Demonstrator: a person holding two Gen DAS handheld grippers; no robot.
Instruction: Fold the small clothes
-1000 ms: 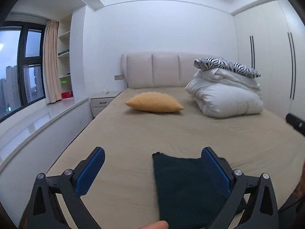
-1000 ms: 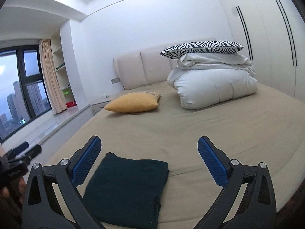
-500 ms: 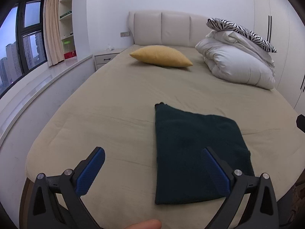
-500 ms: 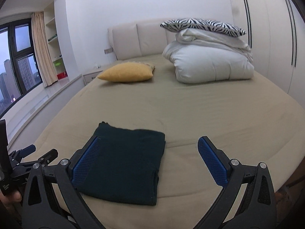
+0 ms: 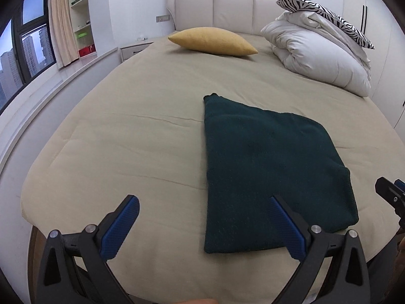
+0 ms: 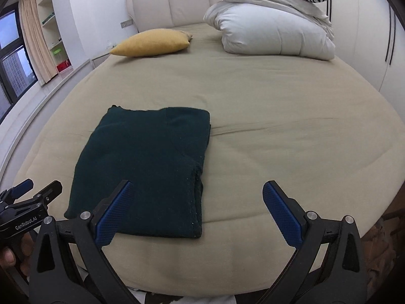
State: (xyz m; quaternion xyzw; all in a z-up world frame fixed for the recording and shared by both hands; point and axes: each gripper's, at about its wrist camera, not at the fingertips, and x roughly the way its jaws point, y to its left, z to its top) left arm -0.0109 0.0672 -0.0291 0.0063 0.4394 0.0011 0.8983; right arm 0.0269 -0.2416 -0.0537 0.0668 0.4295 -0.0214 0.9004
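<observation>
Blue textured pads line both claws, and both stand wide apart with nothing between them: the left claw (image 5: 205, 224) hangs over the near edge of the bed with its right finger above the garment's near left part, while the right claw (image 6: 196, 209) hangs with its left finger over the garment's near right part. Between them, close to the foot of the bed (image 6: 278, 116), lies the dark green garment (image 5: 268, 167), already a flat rectangle with stacked layers showing along its right edge (image 6: 198, 195). It looks folded at least once, so the job seems far along; any remaining step is probably one more fold or a tidy-up. To do that well, each claw should come down on a near corner, pinch all the layers together rather than just the top one, then lift evenly and carry the edge over to meet the far edge squarely. Further off sit a yellow pillow (image 5: 212, 41) and a white duvet (image 6: 273, 31) by the headboard.
</observation>
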